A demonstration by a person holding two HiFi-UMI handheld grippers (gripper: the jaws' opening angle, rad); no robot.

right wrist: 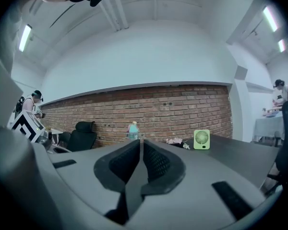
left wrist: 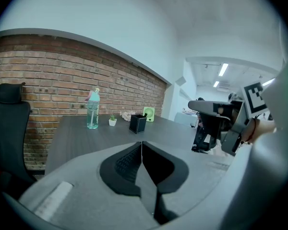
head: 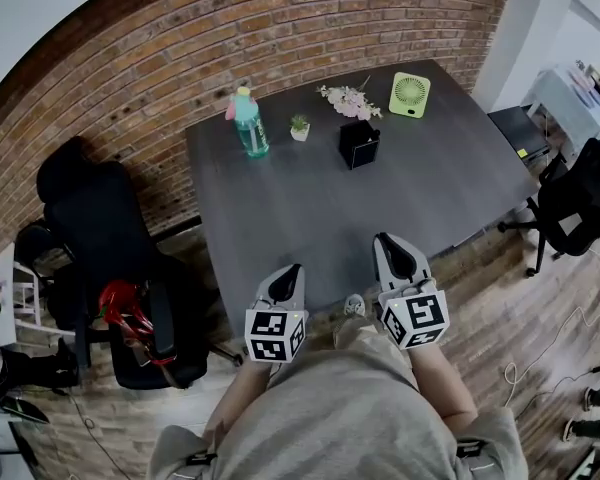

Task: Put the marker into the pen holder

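At six o'clock of the worktop we hold the left gripper and right gripper near the body, each with jaws pressed together on nothing. The holder stands toward twelve, with the bottle at eleven and the fan at one. We see no marker lying loose, and whether one sits in the holder we cannot tell. We judge it best to find the marker first, then part one pair of jaws before reaching.

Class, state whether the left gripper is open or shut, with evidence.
Shut: the left gripper has its jaws pressed together along one line, nothing between them.
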